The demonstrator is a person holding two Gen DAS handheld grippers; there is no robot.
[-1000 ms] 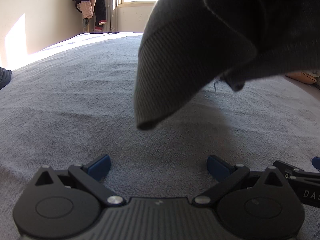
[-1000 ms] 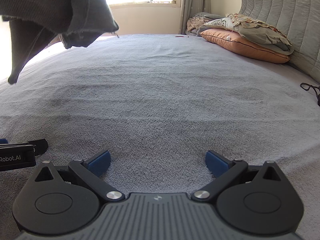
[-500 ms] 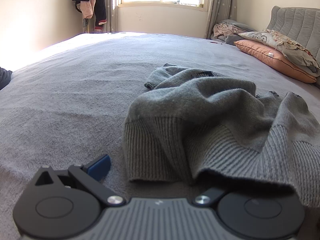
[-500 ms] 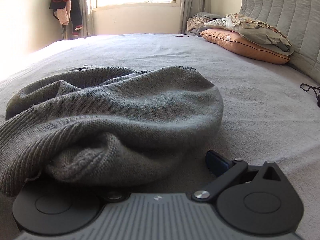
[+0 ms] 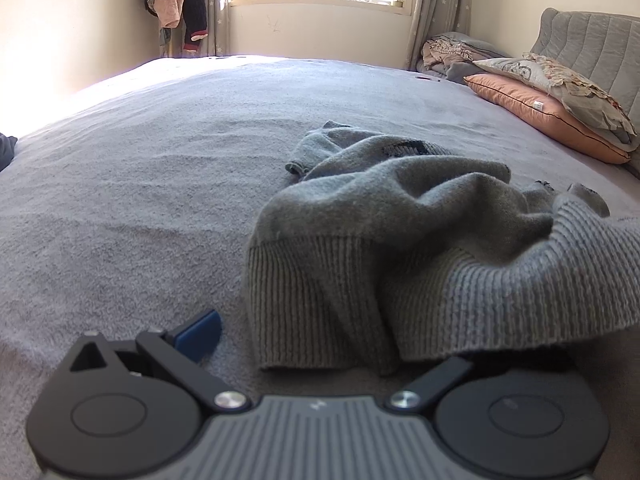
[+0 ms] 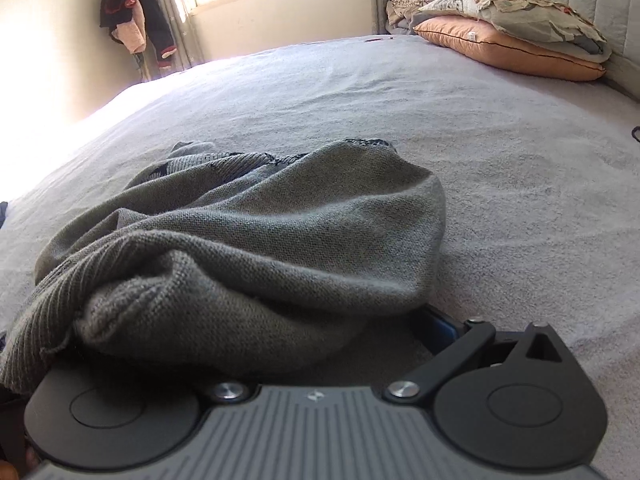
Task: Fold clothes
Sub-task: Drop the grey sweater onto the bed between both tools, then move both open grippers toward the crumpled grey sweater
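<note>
Lying crumpled, grey ribbed-knit sweater [image 5: 400,240], napped grey bedspread [image 5: 140,200]

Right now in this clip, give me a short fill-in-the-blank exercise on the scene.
1. The grey sweater lies crumpled on the ____.
2. The pillow under the patterned ones is ____ in colour.
3. The sweater's ribbed hem drapes over one finger of the left gripper and of the ____ gripper.

Missing words: bed; orange; right

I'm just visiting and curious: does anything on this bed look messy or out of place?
Yes. The grey sweater lies in a crumpled heap on the bed cover, its ribbed hem draped over one finger of each gripper.
</note>
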